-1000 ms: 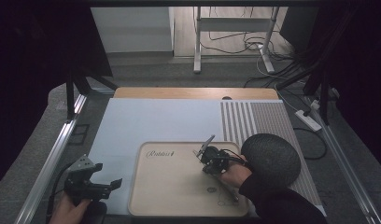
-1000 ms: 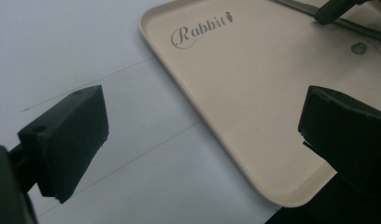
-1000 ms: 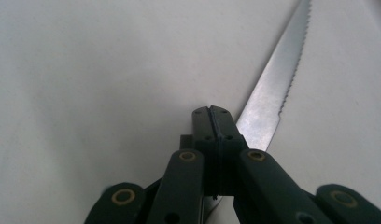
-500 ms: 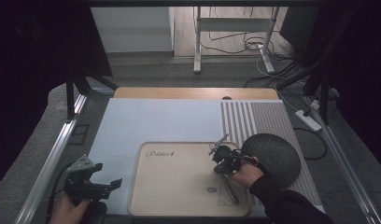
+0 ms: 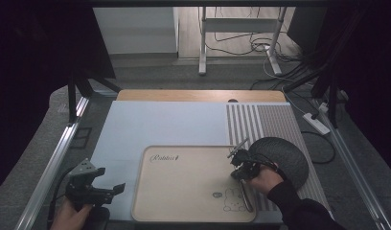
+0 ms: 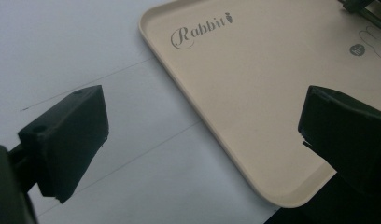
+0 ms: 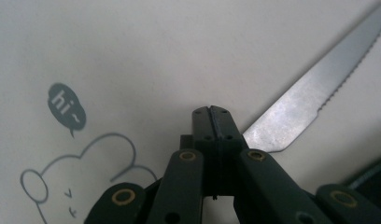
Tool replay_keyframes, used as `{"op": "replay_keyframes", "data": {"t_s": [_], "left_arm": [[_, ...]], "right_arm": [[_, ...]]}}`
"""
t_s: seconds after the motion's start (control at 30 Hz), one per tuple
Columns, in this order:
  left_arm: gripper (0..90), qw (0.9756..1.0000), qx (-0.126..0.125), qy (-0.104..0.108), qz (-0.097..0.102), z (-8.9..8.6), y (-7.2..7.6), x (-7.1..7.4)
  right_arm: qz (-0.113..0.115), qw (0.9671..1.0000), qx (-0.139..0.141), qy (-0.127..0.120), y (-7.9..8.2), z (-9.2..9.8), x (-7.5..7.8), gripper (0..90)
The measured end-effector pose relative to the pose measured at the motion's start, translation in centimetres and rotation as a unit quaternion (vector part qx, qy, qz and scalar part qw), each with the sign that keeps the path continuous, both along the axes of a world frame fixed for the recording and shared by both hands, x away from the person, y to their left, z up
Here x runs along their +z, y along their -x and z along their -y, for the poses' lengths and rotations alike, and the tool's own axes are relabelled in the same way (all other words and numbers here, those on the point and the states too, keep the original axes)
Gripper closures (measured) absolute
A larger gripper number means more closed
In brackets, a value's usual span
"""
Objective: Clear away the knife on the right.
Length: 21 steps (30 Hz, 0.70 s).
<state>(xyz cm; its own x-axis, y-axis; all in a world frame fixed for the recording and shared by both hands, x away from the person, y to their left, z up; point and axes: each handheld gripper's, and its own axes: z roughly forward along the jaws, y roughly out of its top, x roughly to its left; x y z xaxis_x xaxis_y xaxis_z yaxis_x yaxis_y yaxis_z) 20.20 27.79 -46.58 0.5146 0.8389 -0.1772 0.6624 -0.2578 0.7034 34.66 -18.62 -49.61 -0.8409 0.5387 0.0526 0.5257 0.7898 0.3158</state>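
A beige tray (image 5: 184, 191) printed with "Rabbit" and a rabbit drawing lies at the table's front. On its right part lies a silver knife (image 5: 245, 197); its serrated blade (image 7: 310, 100) is flat on the tray (image 7: 132, 46). My right gripper (image 5: 237, 176) is over the tray's right side, its jaws pressed together with nothing between them. In the right gripper view the blade's tip sits just beside my right gripper (image 7: 211, 112). My left gripper (image 5: 109, 181) is held at the front left, open and empty. The left gripper view has my left gripper (image 6: 202, 126) framing the tray's corner (image 6: 254, 70).
A dark round plate (image 5: 280, 158) rests right of the tray, partly on a striped grey mat (image 5: 260, 120). A pale blue sheet (image 5: 160, 124) covers the table behind and left of the tray. Metal rails run along both table sides, and cables lie on the floor beyond.
My right gripper has moved to the right across the tray, toward the dark plate, staying shut. The left gripper has kept still.
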Motion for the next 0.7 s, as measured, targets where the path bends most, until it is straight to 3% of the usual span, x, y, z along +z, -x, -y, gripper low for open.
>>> {"op": "replay_keyframes", "data": {"t_s": [0.33, 0.4, 0.43, 0.6, 0.67, 0.7], "left_arm": [[2.8, 1.0000, 0.000, 0.000, -0.001, 0.0, 0.0, 0.0], [2.8, 1.0000, 0.000, 0.000, 0.000, 0.0, 0.0, 0.0], [2.8, 1.0000, 0.000, 0.000, 0.000, 0.0, 0.0, 0.0], [2.8, 1.0000, 0.001, 0.002, 0.000, 0.0, 0.0, 0.0], [2.8, 1.0000, 0.000, 0.001, 0.000, 0.0, 0.0, 0.0], [2.8, 1.0000, 0.000, 0.001, 0.000, 0.0, 0.0, 0.0]], "right_arm": [[-0.012, 0.9997, -0.020, -0.004, 0.0, 1.4, 0.1, 89.2], [-0.015, 0.9996, -0.021, -0.006, 0.0, 1.4, 0.1, 84.7], [-0.019, 0.9992, -0.026, -0.025, -0.1, 1.5, 0.3, 78.9], [-0.003, 0.9979, -0.043, -0.048, 0.0, 1.9, 1.2, 65.7], [0.012, 0.9968, -0.053, -0.059, 0.2, 2.2, 1.7, 53.0], [0.012, 0.9968, -0.053, -0.059, 0.2, 2.2, 1.7, 53.0]]}}
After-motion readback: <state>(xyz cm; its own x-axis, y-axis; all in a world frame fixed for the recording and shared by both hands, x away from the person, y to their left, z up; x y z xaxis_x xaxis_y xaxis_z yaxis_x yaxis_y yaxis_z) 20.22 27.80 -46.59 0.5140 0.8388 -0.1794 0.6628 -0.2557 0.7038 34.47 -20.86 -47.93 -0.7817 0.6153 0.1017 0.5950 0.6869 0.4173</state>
